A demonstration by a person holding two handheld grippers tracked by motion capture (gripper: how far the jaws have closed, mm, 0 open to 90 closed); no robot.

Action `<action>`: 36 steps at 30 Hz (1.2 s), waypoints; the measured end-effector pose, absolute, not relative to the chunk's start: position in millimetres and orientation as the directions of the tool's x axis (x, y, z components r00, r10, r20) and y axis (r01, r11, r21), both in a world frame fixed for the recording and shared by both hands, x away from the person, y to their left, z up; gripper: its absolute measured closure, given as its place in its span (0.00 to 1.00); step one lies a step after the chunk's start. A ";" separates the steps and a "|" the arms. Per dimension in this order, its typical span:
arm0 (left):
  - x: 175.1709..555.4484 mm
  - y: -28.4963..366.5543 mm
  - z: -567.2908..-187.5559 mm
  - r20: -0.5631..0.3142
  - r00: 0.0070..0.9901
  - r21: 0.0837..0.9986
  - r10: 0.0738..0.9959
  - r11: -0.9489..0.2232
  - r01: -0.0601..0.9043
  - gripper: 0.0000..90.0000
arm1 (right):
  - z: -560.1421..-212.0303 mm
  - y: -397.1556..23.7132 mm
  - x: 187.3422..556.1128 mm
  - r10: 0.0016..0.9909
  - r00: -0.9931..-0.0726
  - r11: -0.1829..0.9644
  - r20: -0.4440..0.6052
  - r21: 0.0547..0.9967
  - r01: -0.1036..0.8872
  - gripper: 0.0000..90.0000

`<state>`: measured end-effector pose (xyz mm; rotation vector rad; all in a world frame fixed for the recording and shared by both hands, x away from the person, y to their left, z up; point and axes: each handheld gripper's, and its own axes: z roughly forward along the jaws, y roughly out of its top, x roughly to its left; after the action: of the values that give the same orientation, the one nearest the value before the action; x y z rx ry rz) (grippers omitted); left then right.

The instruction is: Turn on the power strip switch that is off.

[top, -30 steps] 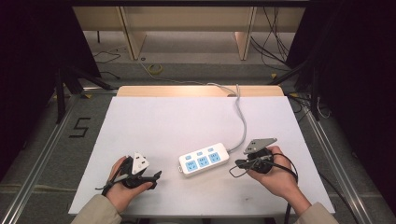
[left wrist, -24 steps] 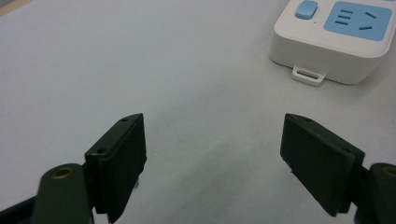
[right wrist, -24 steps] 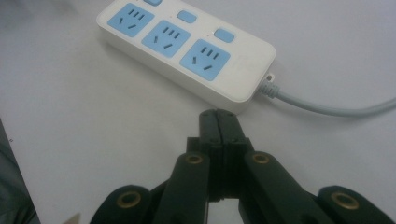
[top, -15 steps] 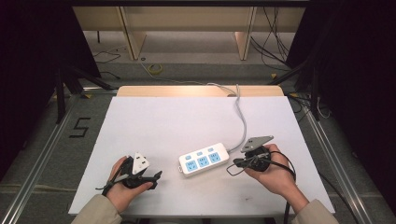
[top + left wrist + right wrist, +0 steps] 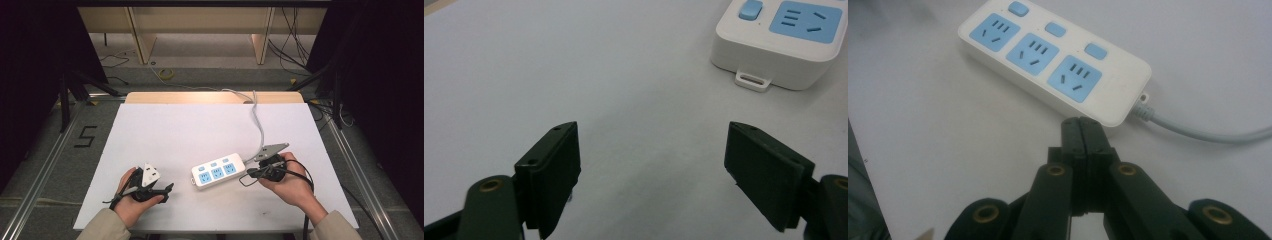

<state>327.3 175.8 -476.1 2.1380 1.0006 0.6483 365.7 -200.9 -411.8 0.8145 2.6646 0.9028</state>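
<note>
- Lying flat near the worktop's (image 5: 165,130) front edge, right of centre, a white power strip (image 5: 218,171) runs its long axis slantwise — cable (image 5: 257,125) end toward the far right.
- Three blue sockets face up.
- Right gripper (image 5: 1082,131) — jaws pressed together, empty — sits just beside the strip's cable end.
- Left gripper (image 5: 651,170), jaws spread wide, rests near the front left.

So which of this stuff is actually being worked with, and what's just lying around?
In use:
- power strip with its grey cord
- left gripper, jaws wide apart
- right gripper, jaws closed, empty

Lying about:
- cables on the floor beyond the table
</note>
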 end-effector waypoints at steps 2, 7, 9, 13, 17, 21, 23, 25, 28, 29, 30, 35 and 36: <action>327.2 175.7 -476.2 0.148 0.580 0.750 0.801 -0.473 0.462 0.25 | -411.3 -199.3 366.1 0.565 -0.825 0.660 -0.023 0.613 0.435 1.00; 327.2 175.6 -476.1 0.149 0.581 0.750 0.800 -0.474 0.461 0.25 | -410.9 -196.7 367.4 0.557 -0.830 0.667 -0.025 0.609 0.430 1.00; 327.2 175.5 -476.2 0.149 0.581 0.750 0.800 -0.474 0.462 0.25 | -410.7 -195.5 368.0 0.554 -0.832 0.670 -0.027 0.608 0.426 1.00; 327.1 175.6 -476.1 0.150 0.581 0.750 0.800 -0.475 0.461 0.25 | -410.4 -193.1 369.7 0.550 -0.834 0.671 -0.025 0.608 0.424 1.00; 327.1 175.6 -476.2 0.150 0.581 0.749 0.800 -0.475 0.461 0.25 | -409.7 -191.1 371.3 0.548 -0.836 0.675 -0.027 0.605 0.423 1.00; 327.0 175.3 -476.0 0.152 0.582 0.749 0.799 -0.477 0.459 0.25 | -408.9 -188.4 372.3 0.544 -0.839 0.678 -0.026 0.602 0.421 1.00; 327.0 175.2 -476.0 0.153 0.583 0.749 0.798 -0.478 0.459 0.25 | -408.9 -186.8 372.9 0.543 -0.839 0.679 -0.026 0.602 0.421 1.00; 327.0 175.1 -476.0 0.153 0.583 0.749 0.798 -0.478 0.458 0.25 | -408.3 -185.6 373.3 0.541 -0.841 0.682 -0.024 0.598 0.421 1.00; 327.0 175.1 -476.0 0.152 0.583 0.749 0.798 -0.478 0.459 0.25 | -408.2 -183.0 375.1 0.535 -0.844 0.684 -0.028 0.600 0.414 1.00; 327.0 175.0 -476.0 0.153 0.583 0.749 0.798 -0.478 0.458 0.25 | -407.9 -181.9 375.2 0.537 -0.843 0.683 -0.023 0.598 0.419 1.00; 327.0 175.1 -475.9 0.154 0.583 0.749 0.798 -0.479 0.457 0.25 | -408.0 -180.6 375.5 0.539 -0.842 0.680 -0.021 0.601 0.420 1.00; 327.1 175.0 -475.8 0.157 0.584 0.748 0.796 -0.482 0.456 0.25 | -408.5 -176.3 378.2 0.528 -0.849 0.689 -0.026 0.597 0.410 1.00; 327.1 175.0 -475.8 0.157 0.585 0.748 0.796 -0.482 0.456 0.25 | -408.5 -175.5 378.5 0.526 -0.850 0.691 -0.024 0.594 0.411 1.00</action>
<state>327.1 175.0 -475.8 2.1452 0.9901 0.6548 378.5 -175.5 -408.5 0.7584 2.7089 0.8826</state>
